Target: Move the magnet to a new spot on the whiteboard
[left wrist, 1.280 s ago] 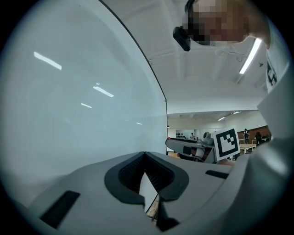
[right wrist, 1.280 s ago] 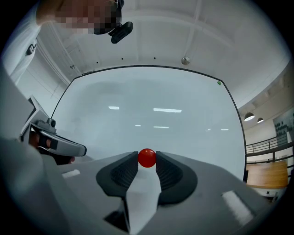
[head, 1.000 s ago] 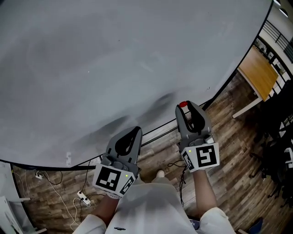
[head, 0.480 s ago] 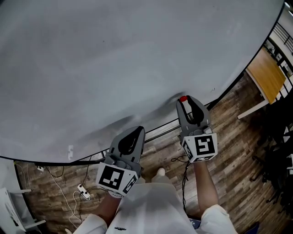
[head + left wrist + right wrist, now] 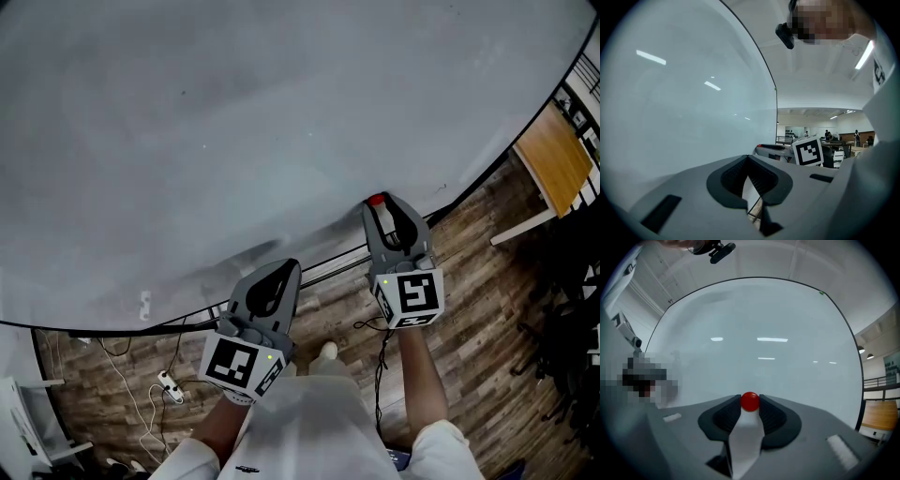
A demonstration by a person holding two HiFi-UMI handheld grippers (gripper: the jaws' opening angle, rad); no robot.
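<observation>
A small red magnet (image 5: 376, 200) (image 5: 750, 401) sits pinched between the tips of my right gripper (image 5: 378, 203) (image 5: 750, 402), which is shut on it. The magnet is held close against the lower part of the big pale whiteboard (image 5: 281, 112) (image 5: 754, 333); I cannot tell whether it touches. My left gripper (image 5: 280, 267) (image 5: 747, 158) hangs lower and to the left, near the board's bottom edge. Its tips meet with nothing between them. In the left gripper view the whiteboard (image 5: 684, 93) fills the left side and the right gripper's marker cube (image 5: 807, 151) shows beyond.
The board's dark lower frame (image 5: 328, 265) runs between the grippers. Below lies wood-plank floor (image 5: 478, 309) with cables and a power strip (image 5: 169, 382) at the left. A wooden table (image 5: 553, 155) and a railing stand at the right. The person's shoe (image 5: 326, 354) shows underneath.
The right gripper with the magnet has edged slightly up toward the board. The head view has shifted a little. The left gripper has hardly moved.
</observation>
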